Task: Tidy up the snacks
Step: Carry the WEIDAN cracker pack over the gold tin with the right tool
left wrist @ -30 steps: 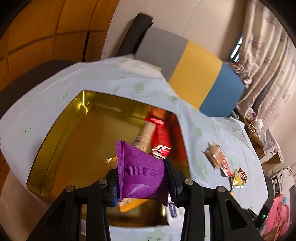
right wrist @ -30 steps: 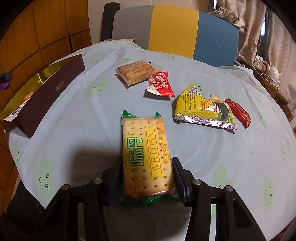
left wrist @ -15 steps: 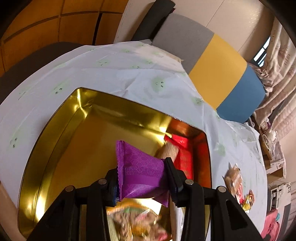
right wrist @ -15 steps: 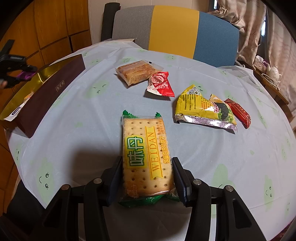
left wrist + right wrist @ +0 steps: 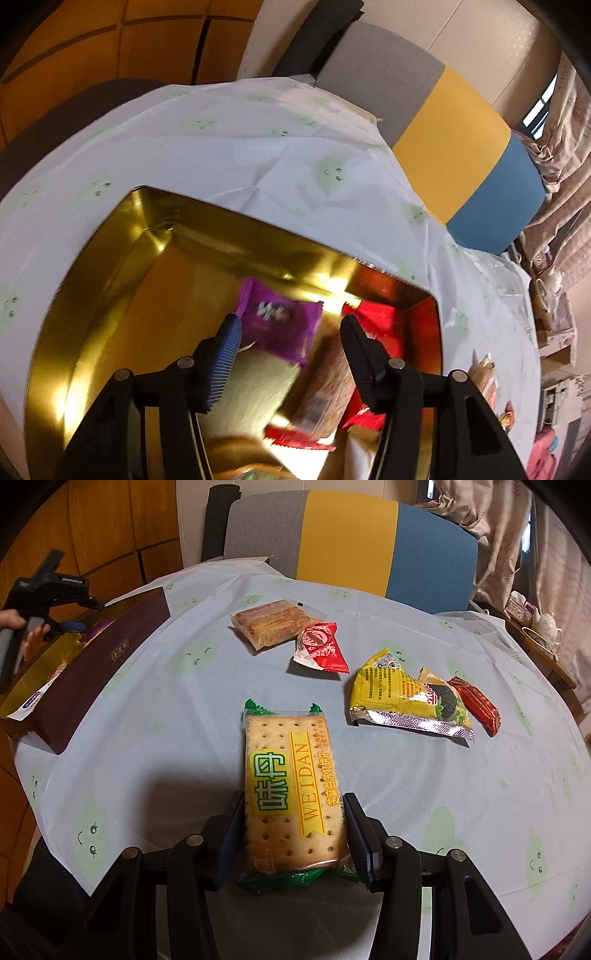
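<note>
Tablecloth (image 5: pixel 184 738): right gripper (image 5: pixel 295 834) clamps "WEIDAN" cracker pack (image 5: pixel 291 782); left gripper (image 5: pixel 291 332) just opened, purple packet (image 5: pixel 280 325) loose.

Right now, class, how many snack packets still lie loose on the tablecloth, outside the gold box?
5: brown cake packet, red sweet, yellow packet, dark red bar, and cracker pack between the right gripper fingers.

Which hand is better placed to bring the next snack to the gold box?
Right. The right gripper is clamped on the cracker pack above the table. The left gripper has just been opening over the gold box; the purple packet lies free, so it holds nothing.
</note>
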